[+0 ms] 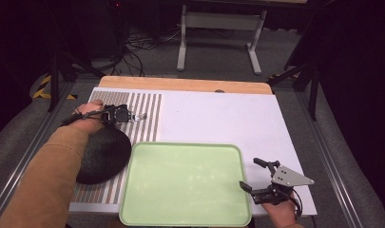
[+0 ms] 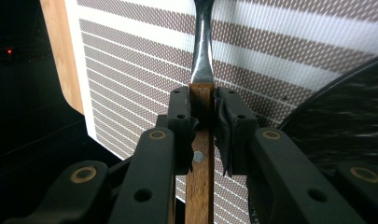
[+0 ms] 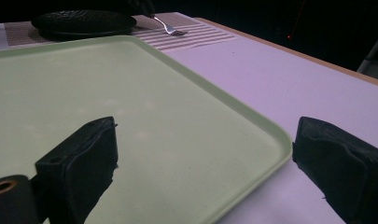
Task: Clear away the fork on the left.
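— On the white table [image 1: 218, 118], is any brand, label or writing legible?

— None can be read. The striped mat [image 1: 147, 111] at the left bears brown and white bands, no lettering. The green tray [image 1: 185, 183] is unmarked.

— Left gripper?

— The left gripper [image 1: 128, 115] sits over the striped mat, jaws pinching a fork [image 2: 200, 140] by its wooden handle; the left gripper view shows the pads [image 2: 179, 126] pressed against both sides of the wood, the metal neck running on over the stripes. The right gripper view shows the tines above the mat; whether they touch it, I cannot tell.

— Right gripper?

— The right gripper [image 1: 251, 174] is at the tray's near right corner, jaws spread wide. In its own view one jaw stands over the tray's inside, the other outside the rim over the white surface.

— Anything nearby or in the way?

— A black round dish [image 1: 102, 154] lies on the mat, just left of the tray, partly hidden by the left forearm's brown sleeve [image 1: 47, 180]. Beyond the table stand a white frame [image 1: 218, 28] and cables [image 1: 138, 52] on the floor.
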A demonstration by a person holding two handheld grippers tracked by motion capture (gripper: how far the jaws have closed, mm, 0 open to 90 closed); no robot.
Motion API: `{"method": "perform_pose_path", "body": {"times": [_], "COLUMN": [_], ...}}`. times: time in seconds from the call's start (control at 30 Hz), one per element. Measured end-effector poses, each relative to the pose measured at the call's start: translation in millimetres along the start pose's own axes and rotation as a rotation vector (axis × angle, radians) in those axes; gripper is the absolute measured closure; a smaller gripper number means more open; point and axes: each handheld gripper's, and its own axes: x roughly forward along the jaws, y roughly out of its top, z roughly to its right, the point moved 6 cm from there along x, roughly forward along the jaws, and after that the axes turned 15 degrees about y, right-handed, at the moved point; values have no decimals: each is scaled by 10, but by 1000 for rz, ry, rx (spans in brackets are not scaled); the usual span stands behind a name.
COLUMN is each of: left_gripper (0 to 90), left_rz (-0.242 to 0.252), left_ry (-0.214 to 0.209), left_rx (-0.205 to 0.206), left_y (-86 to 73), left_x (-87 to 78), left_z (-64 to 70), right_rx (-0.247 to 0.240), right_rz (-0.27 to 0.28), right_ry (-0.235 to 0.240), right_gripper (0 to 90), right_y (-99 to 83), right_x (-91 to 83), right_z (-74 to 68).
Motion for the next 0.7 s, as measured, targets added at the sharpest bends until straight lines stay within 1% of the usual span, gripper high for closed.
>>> {"method": "perform_pose_path", "body": {"times": [0.03,0.1,0.13,0.17,0.2,0.23,0.27,0.3,0.33,0.37,0.4,0.43,0.47,0.5,0.53,0.57,0.6,0.63,0.67,0.7], "left_gripper": [772,772,772,772,772,772,772,772,772,772,772,772,772,772,772,772,772,772,772,772], "left_rz": [0,9,19,18,18,27,18,26,26,26,33,33,31,37,37,37,47,55,61,60], "left_ry": [-3,-3,-10,-3,-16,-24,-29,-35,-28,-28,-33,-33,-52,-54,-72,-72,-82,-102,-108,-110], "left_rx": [-15,-27,-60,-64,-64,-94,-101,-115,-126,-126,-159,-159,-188,-199,-239,-239,-273,-303,-321,-329], "left_y": [2,5,9,0,-3,-1,-13,-11,-10,-10,-6,-6,-5,-3,-5,-5,-9,-12,-18,-26], "left_x": [-21,-60,-80,-101,-113,-126,-155,-167,-184,-184,-235,-235,-269,-292,-341,-341,-380,-403,-427,-448], "left_z": [-5,-24,-21,-39,-50,-42,-57,-53,-63,-63,-85,-85,-100,-114,-140,-140,-165,-175,-189,-201], "right_rx": [2,3,3,4,4,3,4,6,7,7,7,7,7,8,8,8,8,7,7,7], "right_rz": [1,3,6,7,9,8,8,8,10,10,13,13,13,14,14,14,14,13,14,15], "right_ry": [0,-1,1,3,3,2,1,2,2,2,4,4,3,3,3,3,4,2,3,3], "right_gripper": [70,69,69,68,68,68,68,67,67,67,67,67,67,67,67,67,67,67,66,66], "right_y": [1,2,5,7,8,8,7,7,7,7,9,9,9,9,10,10,11,11,11,12], "right_x": [3,4,6,5,6,6,5,4,4,4,3,3,2,2,1,1,2,0,-1,-1], "right_z": [-1,0,1,1,2,4,6,6,6,6,8,8,8,10,9,9,9,9,8,8]}}
